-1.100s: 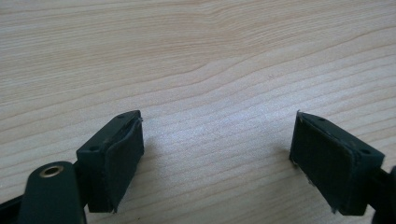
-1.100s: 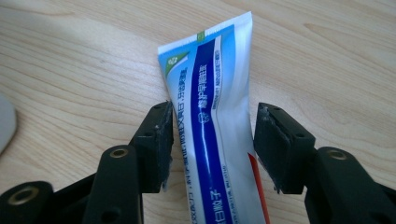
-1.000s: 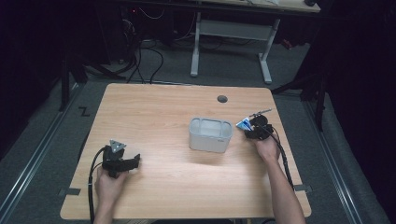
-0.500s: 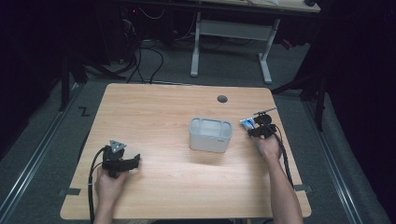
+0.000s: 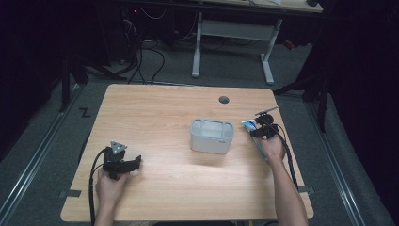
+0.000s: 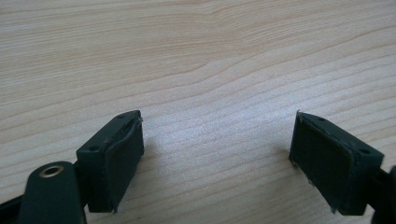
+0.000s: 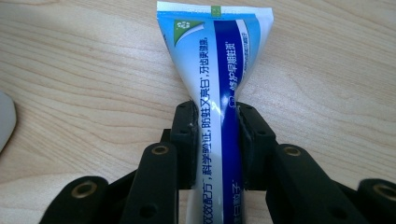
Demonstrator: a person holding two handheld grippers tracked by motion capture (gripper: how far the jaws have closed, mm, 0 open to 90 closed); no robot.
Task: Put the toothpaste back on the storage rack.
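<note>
**Tube in the right tongs, bin just to its left**

We hold a toothpaste tube (image 7: 219, 88) clenched in our right gripper (image 7: 215, 140); the jaws pinch it across its middle, so its long axis runs straight out along the tongs, flat crimped end foremost and pointing away from us; in the high view the tube (image 5: 250, 124) sits near the table's (image 5: 155, 113) right edge, at the tip of the right gripper (image 5: 261, 130); whether it is touching the wood or lifted just clear we cannot tell. The grey bin (image 5: 212, 136) stands just beside it, toward the table's middle, open side up; we judge the coming move to be a short sideways carry leftward over its rim. Our left gripper (image 5: 123, 162) rests well apart near the front left corner, jaws released and spread over bare wood; the right hand is plainly the nearer.
</note>
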